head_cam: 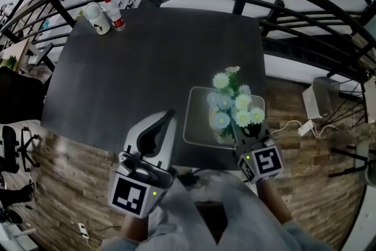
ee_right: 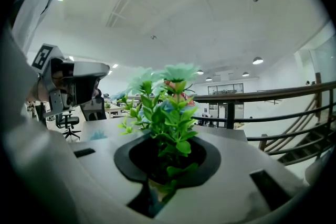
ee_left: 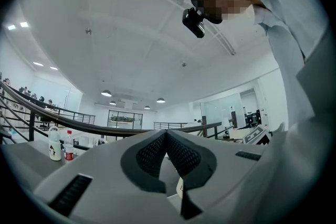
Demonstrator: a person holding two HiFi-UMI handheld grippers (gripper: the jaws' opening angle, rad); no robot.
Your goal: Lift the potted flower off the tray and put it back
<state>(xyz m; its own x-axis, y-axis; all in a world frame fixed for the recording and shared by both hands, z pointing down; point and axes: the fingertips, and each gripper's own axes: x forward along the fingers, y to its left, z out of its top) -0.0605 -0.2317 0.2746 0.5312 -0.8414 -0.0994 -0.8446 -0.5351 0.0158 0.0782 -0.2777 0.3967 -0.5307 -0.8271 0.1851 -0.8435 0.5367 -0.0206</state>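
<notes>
Pale grey sleeves point(head_cam: 176, 214) are worn. The left gripper point(head_cam: 168, 116) and the right gripper point(head_cam: 239, 136) are moulded in light grey and lined with black dimpled pads point(ee_left: 152, 157). Each is capped by a cube point(head_cam: 130, 194) printed with black-and-white square markers and lit by a small green dot. A black camera point(ee_left: 194, 22) is worn on the head.

The table point(head_cam: 153, 62) looks matt, the tray point(head_cam: 197, 117) glossy (glass or plastic, unclear), the floor point(head_cam: 76, 179) wood.
</notes>
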